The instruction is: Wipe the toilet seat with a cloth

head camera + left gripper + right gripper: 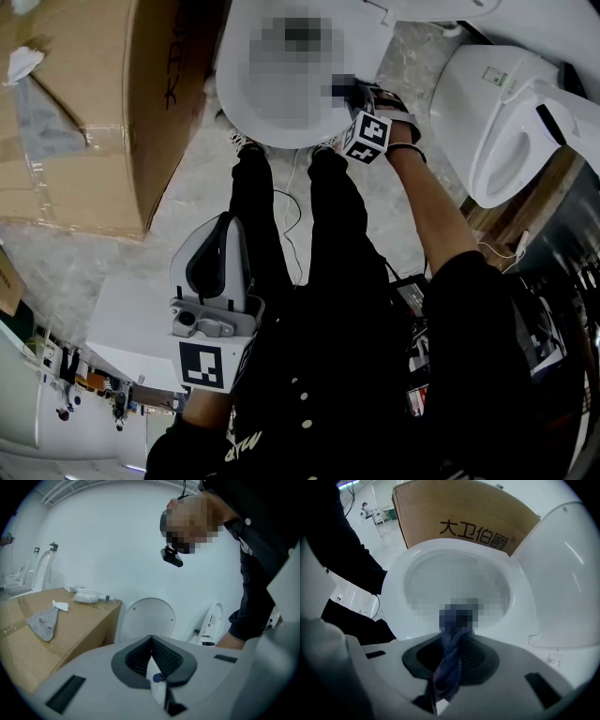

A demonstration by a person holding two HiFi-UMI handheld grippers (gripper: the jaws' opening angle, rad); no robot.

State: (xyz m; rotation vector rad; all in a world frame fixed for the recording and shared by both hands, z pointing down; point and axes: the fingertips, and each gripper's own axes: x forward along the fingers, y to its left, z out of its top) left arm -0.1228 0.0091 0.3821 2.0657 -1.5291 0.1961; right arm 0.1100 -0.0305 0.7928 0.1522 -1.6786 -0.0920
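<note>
Holds cloth (449,667), clamped in right gripper (457,637), at toilet seat (393,588) front rim; left gripper (151,641) closed, empty, well apart from seat; wiping apparently under way, unfinished.

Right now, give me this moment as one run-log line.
right gripper: shut on blue cloth | position: at toilet seat rim, contact unclear | left gripper: shut, empty, held back
</note>
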